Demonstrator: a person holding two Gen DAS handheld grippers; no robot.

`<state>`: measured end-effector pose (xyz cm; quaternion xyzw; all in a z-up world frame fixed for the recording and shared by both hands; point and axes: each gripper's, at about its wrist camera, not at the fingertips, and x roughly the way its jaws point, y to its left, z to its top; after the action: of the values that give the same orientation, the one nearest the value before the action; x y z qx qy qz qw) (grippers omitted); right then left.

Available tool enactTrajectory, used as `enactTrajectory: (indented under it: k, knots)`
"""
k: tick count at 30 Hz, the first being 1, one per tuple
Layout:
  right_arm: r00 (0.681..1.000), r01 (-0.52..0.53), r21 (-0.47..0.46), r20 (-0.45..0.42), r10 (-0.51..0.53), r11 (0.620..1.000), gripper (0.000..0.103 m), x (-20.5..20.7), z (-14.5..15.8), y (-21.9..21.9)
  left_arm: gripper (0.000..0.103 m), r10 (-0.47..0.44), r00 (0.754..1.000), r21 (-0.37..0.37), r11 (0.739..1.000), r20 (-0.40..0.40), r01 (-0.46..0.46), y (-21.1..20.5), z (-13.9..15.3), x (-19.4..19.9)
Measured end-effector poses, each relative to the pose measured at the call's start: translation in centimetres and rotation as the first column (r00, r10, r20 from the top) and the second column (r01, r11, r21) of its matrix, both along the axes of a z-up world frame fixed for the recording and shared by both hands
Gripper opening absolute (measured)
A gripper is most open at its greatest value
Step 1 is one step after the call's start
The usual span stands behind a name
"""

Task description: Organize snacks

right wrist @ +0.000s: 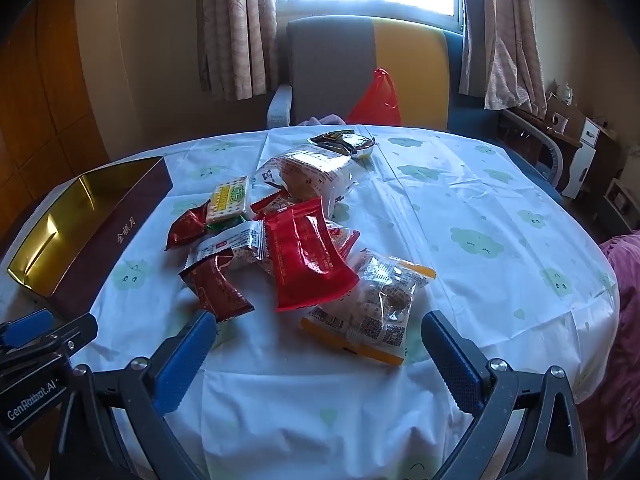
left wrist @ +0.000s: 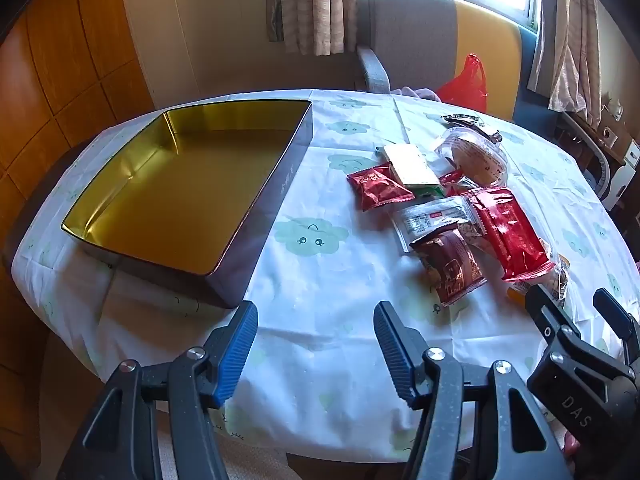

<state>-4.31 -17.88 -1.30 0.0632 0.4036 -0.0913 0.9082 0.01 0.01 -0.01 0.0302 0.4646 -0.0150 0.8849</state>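
Both claws, left [left wrist: 316, 322] and right [right wrist: 316, 334], hang released over the cloud-print tabletop [right wrist: 460, 208]. A gold-lined rectangular tin [left wrist: 176, 196] sits empty beside a heap of foil snack packets [right wrist: 296, 240].

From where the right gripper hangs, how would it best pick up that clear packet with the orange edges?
Probably from above, at the clear packet's near orange edge: it lies flat on the tablecloth, nearest the open right gripper, its far end tucked against the red packet.
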Motion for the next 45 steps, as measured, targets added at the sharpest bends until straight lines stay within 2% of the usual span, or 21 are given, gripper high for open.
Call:
enactTrajectory:
  k: [45]
  knots:
    - [1.0, -0.024, 0.021, -0.016, 0.024, 0.999, 0.103, 0.06, -0.36, 0.35, 0.062, 0.002, 1.0, 0.001, 1.0, 0.0, -0.002, -0.03, -0.21, 0.01]
